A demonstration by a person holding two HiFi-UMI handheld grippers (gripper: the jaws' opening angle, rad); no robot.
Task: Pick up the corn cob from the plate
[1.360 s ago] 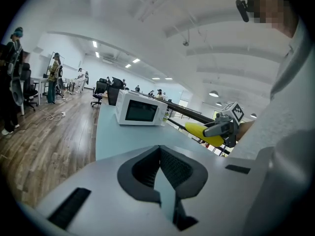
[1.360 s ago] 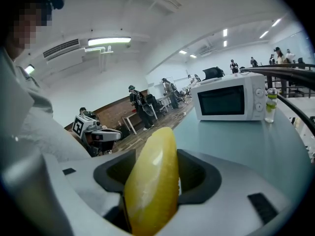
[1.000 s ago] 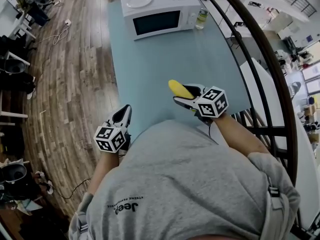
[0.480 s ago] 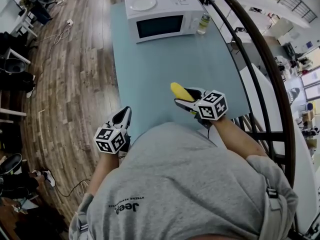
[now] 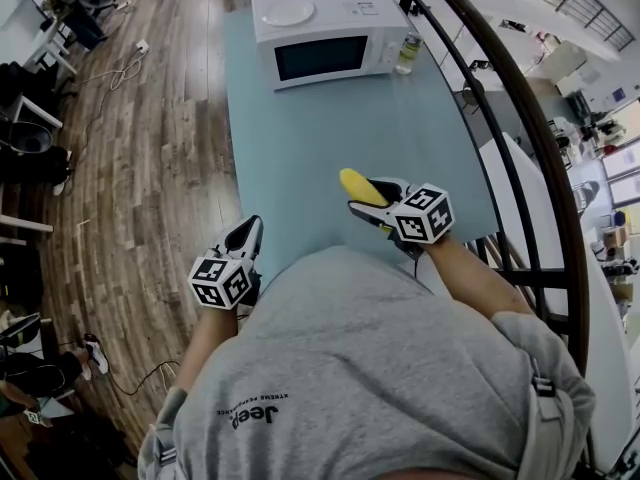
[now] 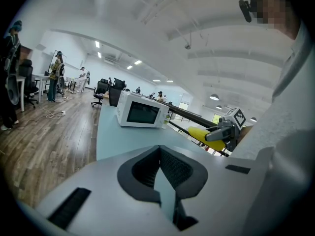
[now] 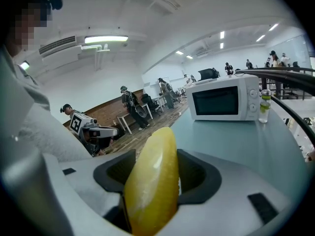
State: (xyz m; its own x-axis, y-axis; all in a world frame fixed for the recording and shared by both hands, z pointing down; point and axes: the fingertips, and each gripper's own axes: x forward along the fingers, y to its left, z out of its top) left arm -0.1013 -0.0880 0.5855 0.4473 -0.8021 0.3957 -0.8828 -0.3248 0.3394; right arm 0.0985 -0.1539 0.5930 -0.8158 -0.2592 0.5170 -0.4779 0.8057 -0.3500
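The right tongs (image 5: 377, 197) are gripping the corn cob (image 5: 358, 185), their jaws standing wide around its thick yellow body. The cob is sticking out past the jaw tips toward 10 o'clock in the head view, and it is hanging in the air above the near part of the pale blue table (image 5: 330, 138), touching nothing but the pads. In the right gripper view the cob is filling the gap between the jaws and rising toward 12 o'clock.

The left tongs (image 5: 249, 232) are hovering at 8 o'clock from the right tongs, just past the table's left edge and over the wooden floor (image 5: 150, 168); their jaws are closed together with nothing between them.

A white microwave (image 5: 325, 30) is sitting at the table's far end, at 12 o'clock. A white plate (image 5: 288, 13) is lying on top of it, and a small bottle (image 5: 406, 50) is standing just beside it at 3 o'clock
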